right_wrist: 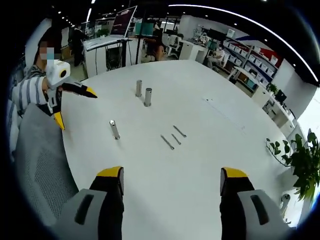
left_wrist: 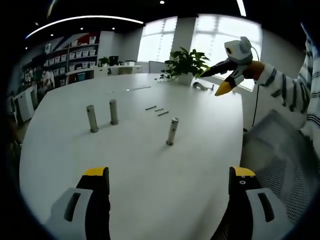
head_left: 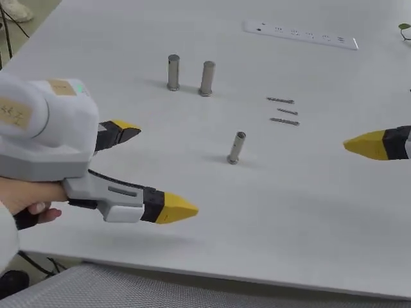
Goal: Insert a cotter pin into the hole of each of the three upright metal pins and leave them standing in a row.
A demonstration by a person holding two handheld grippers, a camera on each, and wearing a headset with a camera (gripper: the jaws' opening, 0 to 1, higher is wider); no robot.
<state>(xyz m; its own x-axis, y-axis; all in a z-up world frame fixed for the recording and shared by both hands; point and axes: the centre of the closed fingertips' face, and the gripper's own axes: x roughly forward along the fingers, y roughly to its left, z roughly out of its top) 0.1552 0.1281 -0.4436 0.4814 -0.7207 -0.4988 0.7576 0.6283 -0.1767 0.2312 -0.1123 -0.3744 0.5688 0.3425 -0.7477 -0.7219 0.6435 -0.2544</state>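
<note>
I judged nothing was done yet: the 3 cotter pins (head_left: 287, 111) lay loose on the white table (head_left: 308, 205), just right of the 3 upright metal pins (head_left: 207, 78). 2 of those stood together toward the far edge, and the lone pin (head_left: 236, 147) stood out of line toward the near edge. My left gripper (head_left: 160, 169) and right gripper (right_wrist: 172, 173) hung wide open and empty by the near edge.

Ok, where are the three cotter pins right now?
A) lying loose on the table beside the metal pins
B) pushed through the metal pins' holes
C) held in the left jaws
A: the cotter pins lie side by side on the table, apart from the upright metal pins, and the left gripper and right gripper are both open with nothing between the jaws.
</note>
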